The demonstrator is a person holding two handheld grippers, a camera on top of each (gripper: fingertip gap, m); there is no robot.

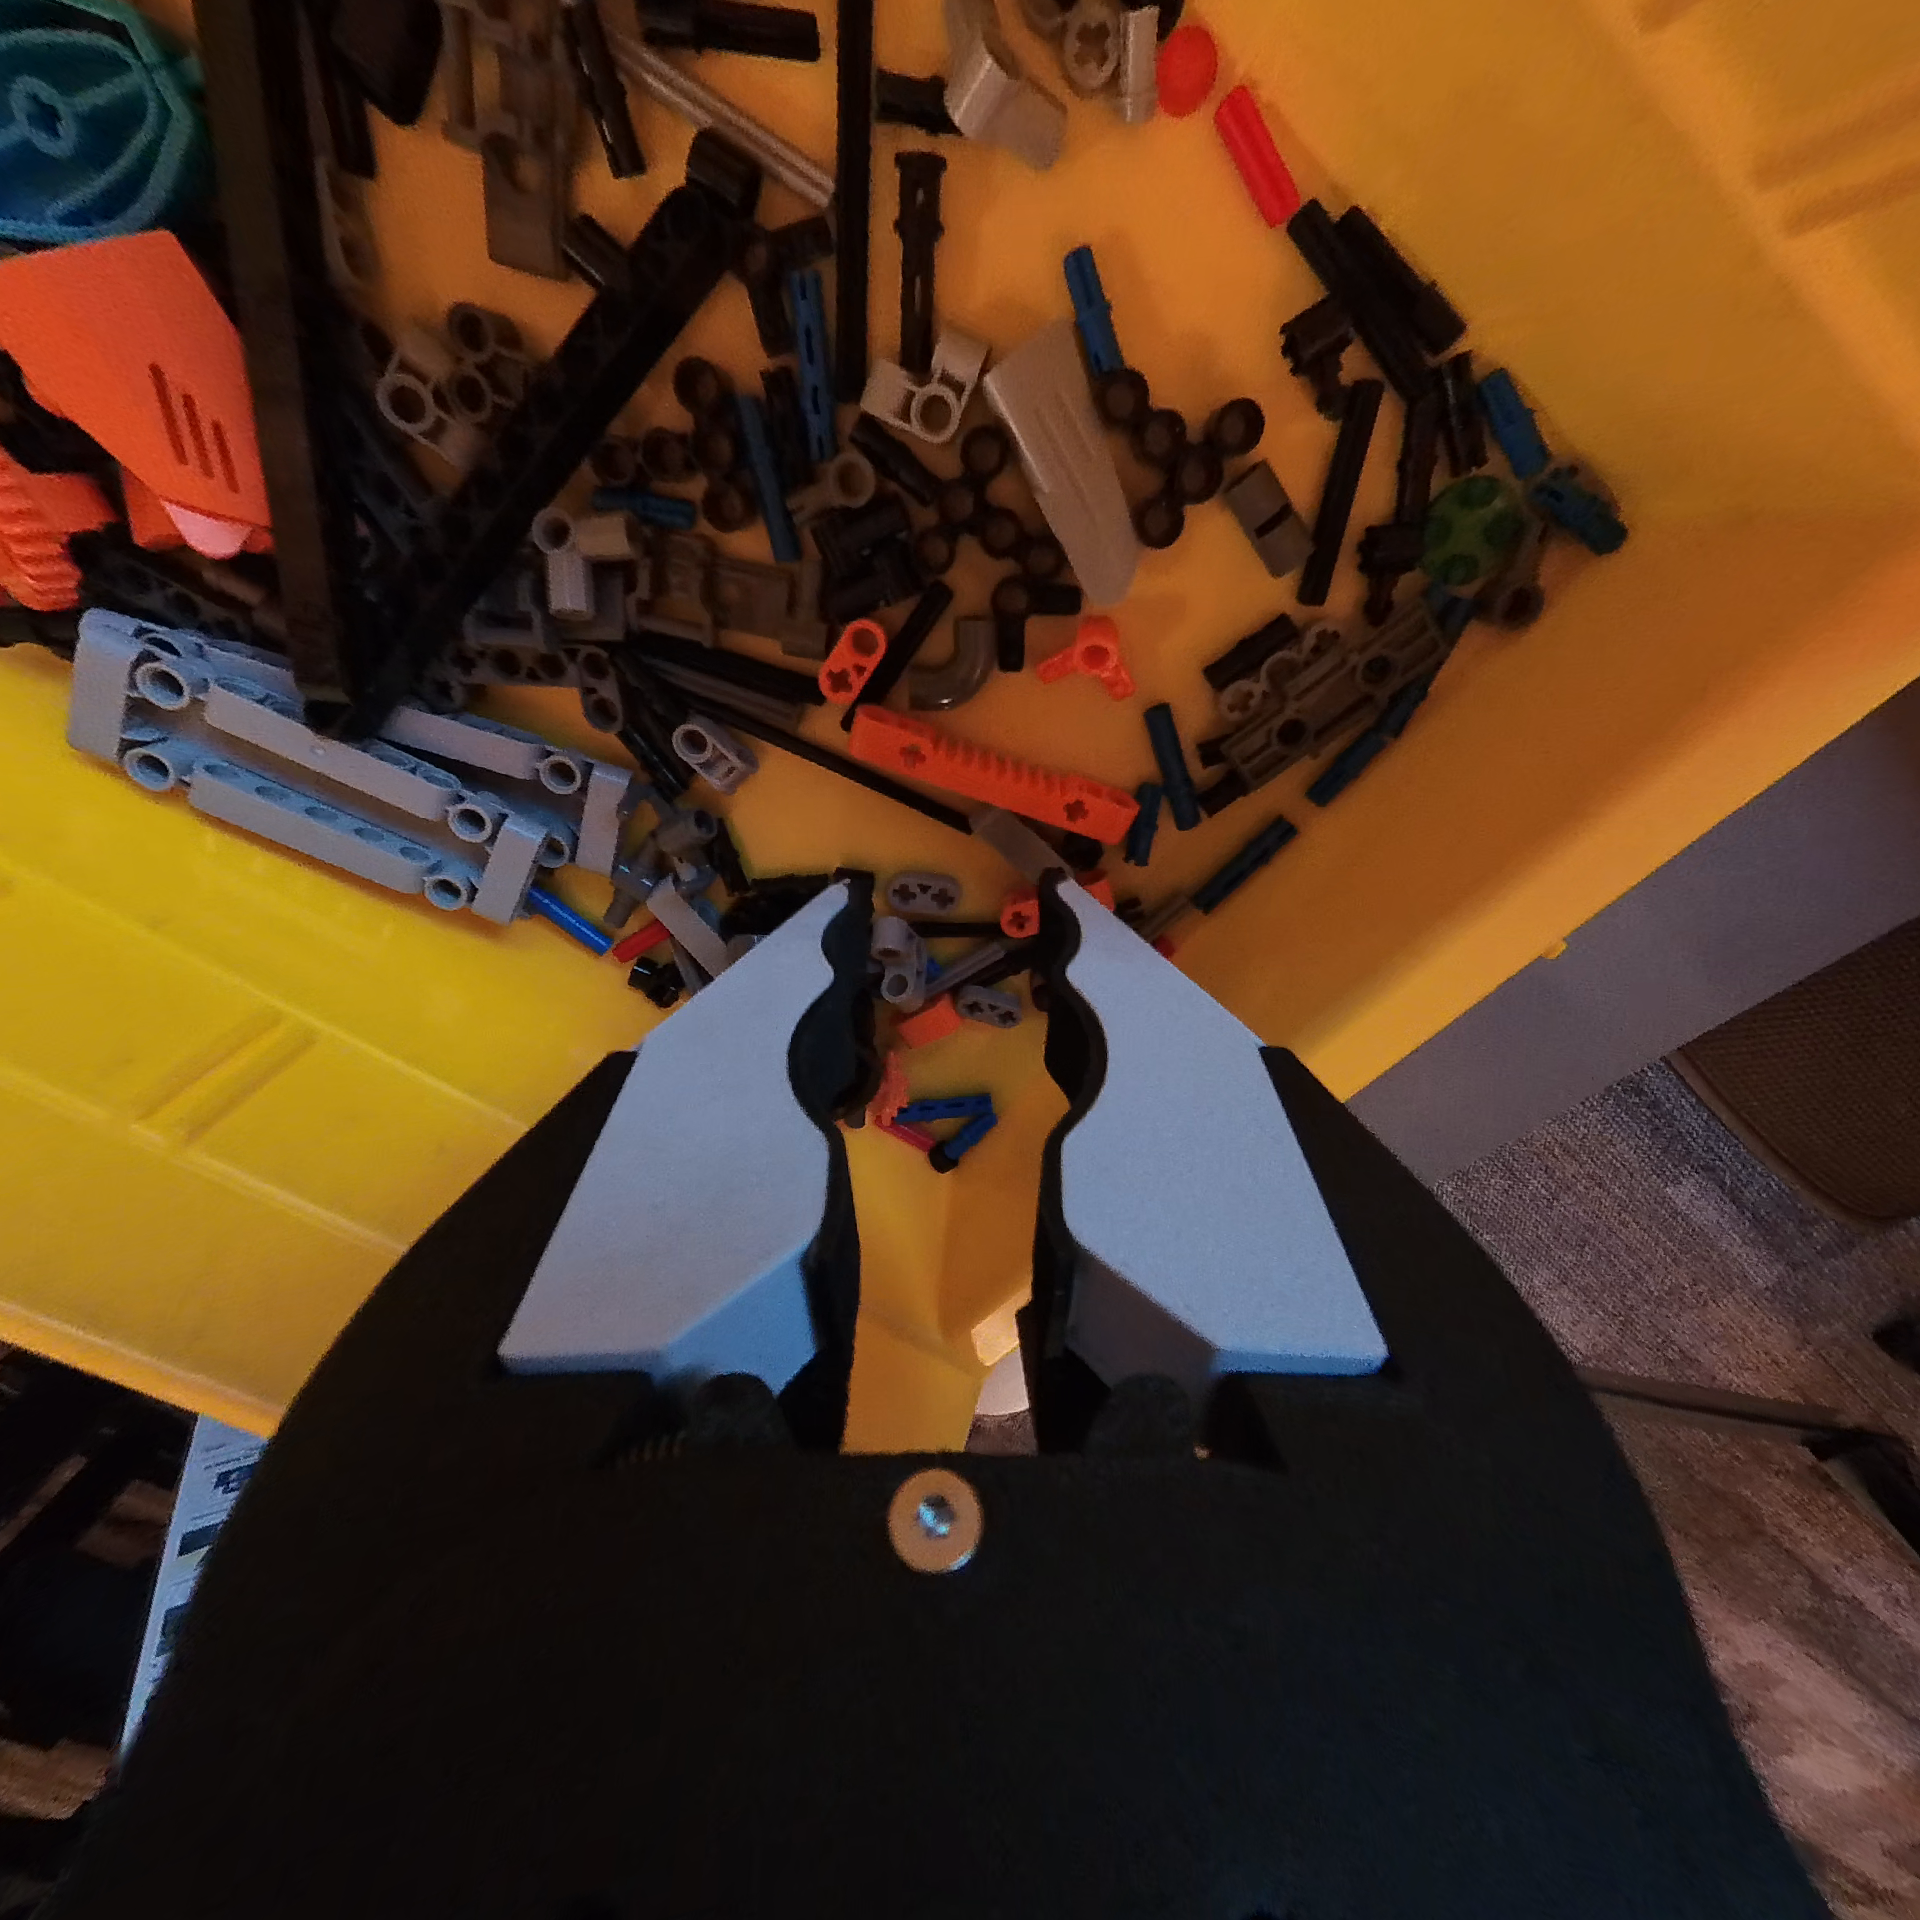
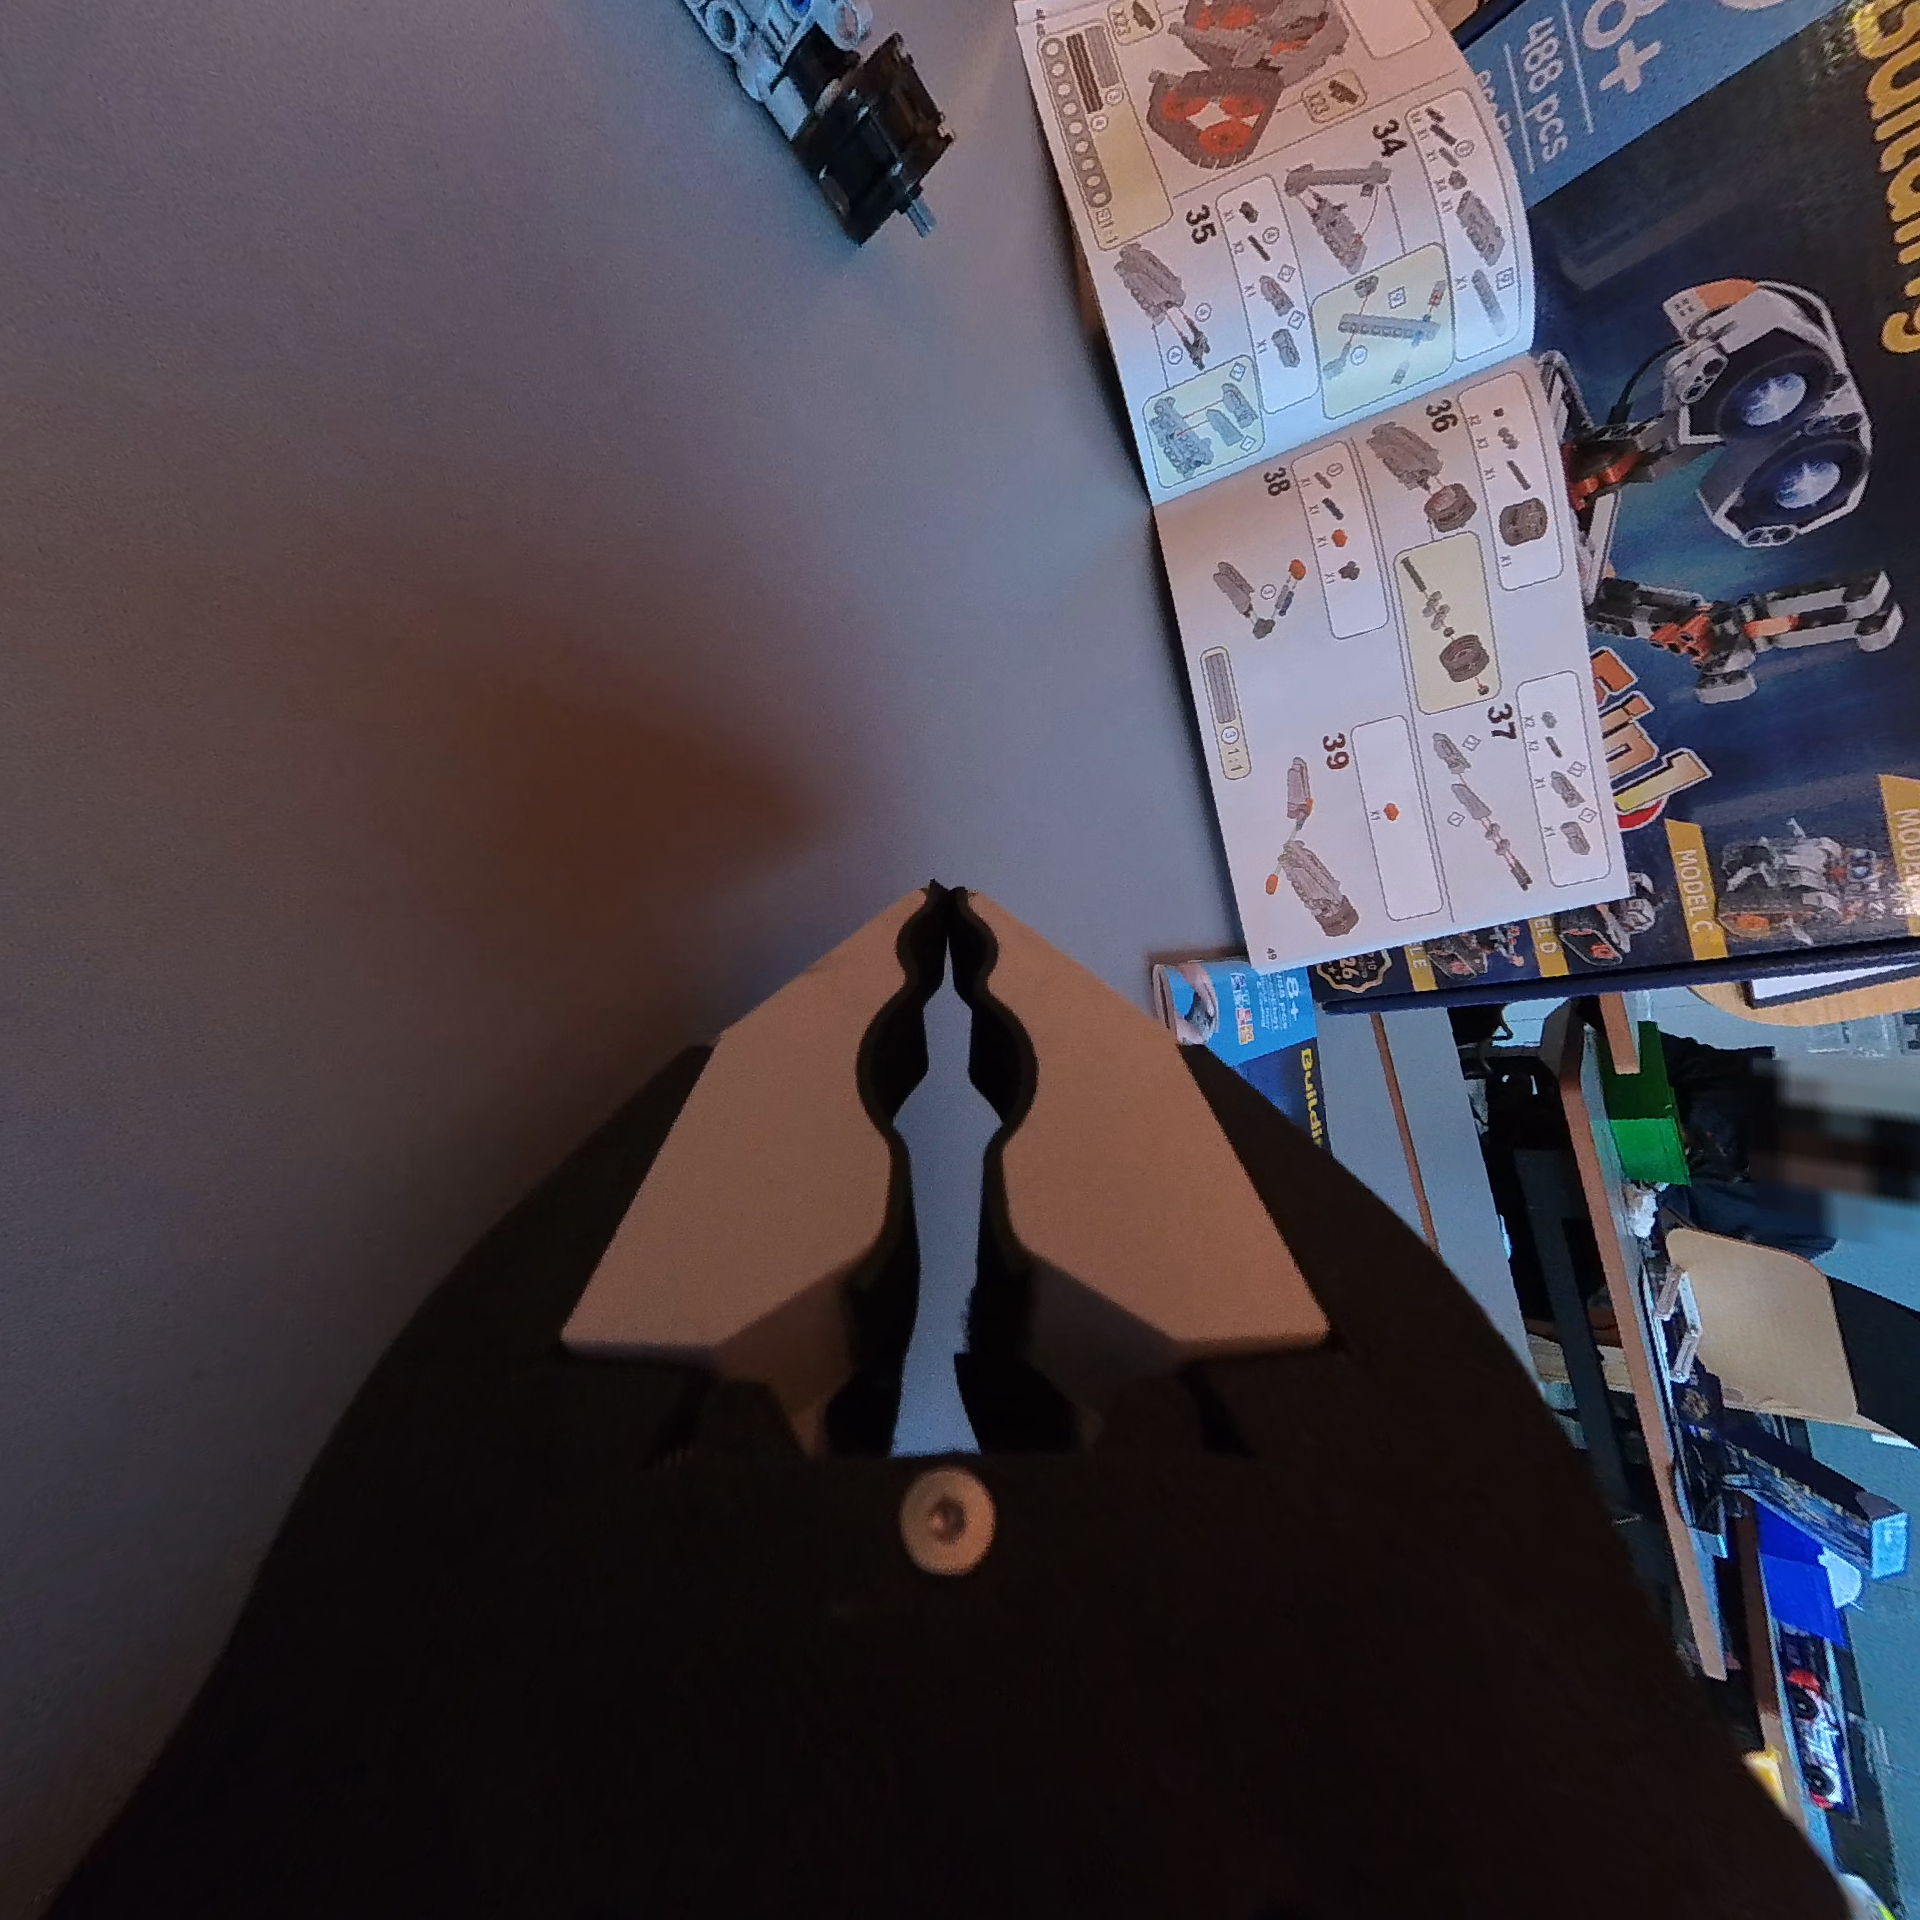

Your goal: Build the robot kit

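Note:
My left gripper [image 1: 951, 891] is open and empty. It hovers over a yellow bin [image 1: 1558, 260] full of loose building parts. Small grey connectors [image 1: 900, 961], a small orange piece [image 1: 1021, 912] and blue pins [image 1: 961, 1117] lie between and under its fingers. An orange toothed beam [image 1: 992, 774] and a grey frame [image 1: 312, 769] lie just beyond. My right gripper [image 2: 948, 889] is shut with nothing between its tips, above a bare grey tabletop [image 2: 416, 468]. A small black and grey built assembly [image 2: 842, 104] lies far ahead on that table.
An open instruction booklet [image 2: 1351, 468] lies on a dark blue toy box [image 2: 1745, 520] at the right. A smaller blue box [image 2: 1242, 1029] sits at the table edge. Shelves and clutter lie beyond the edge. Orange panels [image 1: 125, 384] and black beams [image 1: 561, 436] fill the bin's left. There is about 50 centimetres between the tips of the two grippers.

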